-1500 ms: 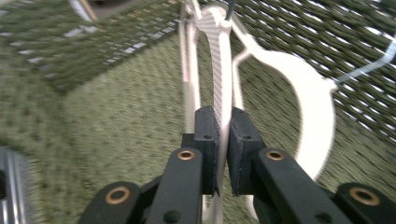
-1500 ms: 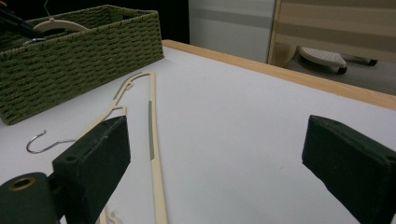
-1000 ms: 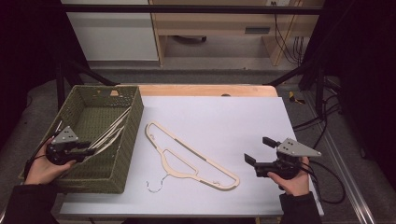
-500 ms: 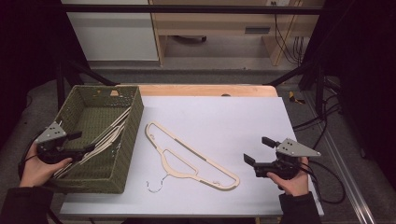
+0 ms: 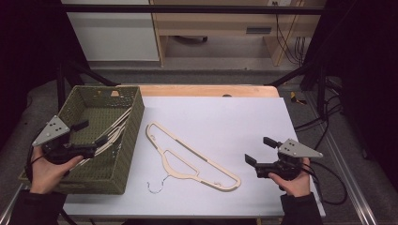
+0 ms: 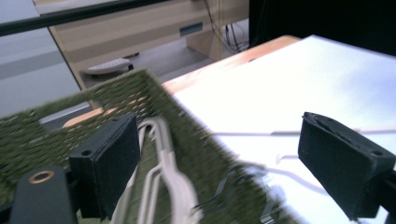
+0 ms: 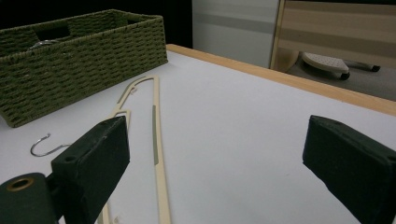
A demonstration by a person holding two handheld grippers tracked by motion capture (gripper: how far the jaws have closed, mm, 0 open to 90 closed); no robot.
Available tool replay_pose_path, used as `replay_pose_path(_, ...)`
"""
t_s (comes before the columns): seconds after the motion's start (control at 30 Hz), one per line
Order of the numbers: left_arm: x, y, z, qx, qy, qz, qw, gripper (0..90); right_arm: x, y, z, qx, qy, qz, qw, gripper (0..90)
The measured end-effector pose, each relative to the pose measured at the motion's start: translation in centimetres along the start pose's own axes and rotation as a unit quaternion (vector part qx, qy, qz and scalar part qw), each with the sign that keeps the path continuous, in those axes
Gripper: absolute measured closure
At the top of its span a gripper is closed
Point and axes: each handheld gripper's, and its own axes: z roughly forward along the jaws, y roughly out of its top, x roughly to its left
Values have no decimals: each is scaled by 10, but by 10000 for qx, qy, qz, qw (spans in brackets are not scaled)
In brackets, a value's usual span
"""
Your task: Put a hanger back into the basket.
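Hangers point(image 5: 112, 133) lie in the green wicker basket point(image 5: 133, 117); my left gripper's point(image 5: 89, 133) jaws have just been opening, empty above them.

The left tool point(image 5: 90, 132) has lifted up from the hangers point(image 5: 110, 133) in the basket point(image 5: 123, 154), its jaws just opened, nothing between them.

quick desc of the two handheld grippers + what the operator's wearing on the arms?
Left gripper and right gripper: black bodies, blocky black jaw pads, each topped by a grey three-cornered plate with small holes. A black cable trails from each. Dark sleeves reach the wrists.
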Motion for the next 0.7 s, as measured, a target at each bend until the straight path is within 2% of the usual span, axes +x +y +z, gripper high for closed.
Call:
replay_pose_path(0.03, 0, 0, 0, 0, 0, 0, 10000, 128, 0, 0, 0, 0, 0, 0, 10000, 78)
replay_pose_path(0.07, -12, 5, -1, -132, -89, -44, 9999, 124, 0, 0, 0, -6, -6, -12, 10000, 78)
replay_pose_path(0.3, -61, 6, 9, -472, -539, -182, 9973, 115, 0, 0, 0, -48, 39, -14, 10000, 78)
replay_pose_path(0.5, -96, -3, 30, -366, -841, -232, 9955, 115, 1, -1, 0, -32, 40, -30, 10000, 78)
replay_pose_path(0.7, -124, -19, 55, -39, -1073, -284, 9938, 119, 3, -3, 4, 46, 79, -55, 9999, 79)
